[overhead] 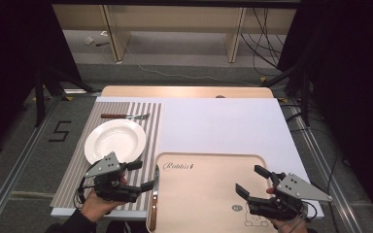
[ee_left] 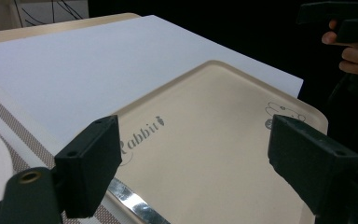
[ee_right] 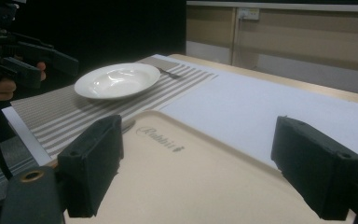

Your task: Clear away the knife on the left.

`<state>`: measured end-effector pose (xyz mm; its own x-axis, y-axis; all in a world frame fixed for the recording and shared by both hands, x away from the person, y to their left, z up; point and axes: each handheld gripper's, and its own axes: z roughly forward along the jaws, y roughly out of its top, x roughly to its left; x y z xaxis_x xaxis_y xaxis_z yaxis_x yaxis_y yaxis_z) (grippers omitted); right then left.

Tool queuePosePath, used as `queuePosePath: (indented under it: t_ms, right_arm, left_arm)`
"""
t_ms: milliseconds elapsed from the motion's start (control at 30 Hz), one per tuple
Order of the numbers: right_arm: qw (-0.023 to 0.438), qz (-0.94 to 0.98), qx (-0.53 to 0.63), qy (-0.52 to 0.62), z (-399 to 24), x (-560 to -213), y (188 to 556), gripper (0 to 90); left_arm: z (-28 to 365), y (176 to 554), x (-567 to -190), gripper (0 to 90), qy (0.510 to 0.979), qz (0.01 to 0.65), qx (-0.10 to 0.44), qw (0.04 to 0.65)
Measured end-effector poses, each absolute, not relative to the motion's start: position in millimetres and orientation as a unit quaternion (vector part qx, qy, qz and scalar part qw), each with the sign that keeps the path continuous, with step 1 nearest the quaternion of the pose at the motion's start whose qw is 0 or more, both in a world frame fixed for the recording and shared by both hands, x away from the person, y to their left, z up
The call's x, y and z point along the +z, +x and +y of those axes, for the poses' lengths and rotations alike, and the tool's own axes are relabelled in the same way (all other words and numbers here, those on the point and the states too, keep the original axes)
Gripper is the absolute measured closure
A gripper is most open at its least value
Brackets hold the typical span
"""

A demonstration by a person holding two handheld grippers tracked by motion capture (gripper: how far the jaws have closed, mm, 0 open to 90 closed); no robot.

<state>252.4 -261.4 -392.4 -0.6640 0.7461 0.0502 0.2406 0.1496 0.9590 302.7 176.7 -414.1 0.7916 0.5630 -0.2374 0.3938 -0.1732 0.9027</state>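
A beige tray [overhead: 206, 194] printed "Rabbit" lies at the table's front centre. My left gripper [overhead: 142, 175] hovers open at the tray's left edge, over the striped placemat [overhead: 73, 174], with nothing between its jaws. My right gripper [overhead: 250, 180] is open too and hangs over the tray's right part near the printed figure. In the left gripper view the open gripper [ee_left: 196, 158] frames the tray [ee_left: 205, 140]. The right gripper view shows its open gripper [ee_right: 205, 163] over the tray [ee_right: 191, 177], with a white plate [ee_right: 116, 79] beyond.
The white plate [overhead: 114, 140] sits on the placemat, with a brown-handled fork [overhead: 125, 116] behind it. A wooden-handled knife [overhead: 153, 208] lies along the tray's left side. A white sheet [overhead: 223, 121] covers the table behind the tray.
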Motion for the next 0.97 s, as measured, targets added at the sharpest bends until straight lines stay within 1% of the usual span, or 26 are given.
queuePosePath:
  t_ms: [167, 333, 967]
  right_arm:
    - [0.228, 0.724, 0.556, 0.34, -261.3, -392.3, 252.4, 17.7]
    - [0.228, 0.724, 0.556, 0.34, -261.3, -392.3, 252.4, 17.8]
    - [0.228, 0.724, 0.556, 0.339, -261.4, -392.4, 252.4, 17.7]
  left_arm:
    - [177.5, 302.9, -414.1, 17.0, 0.759, 0.315, 0.073, 0.564]
    - [173.4, 303.0, -416.1, 16.8, 0.77, 0.31, 0.071, 0.554]
    - [171.7, 302.8, -416.0, 16.8, 0.774, 0.305, 0.069, 0.551]
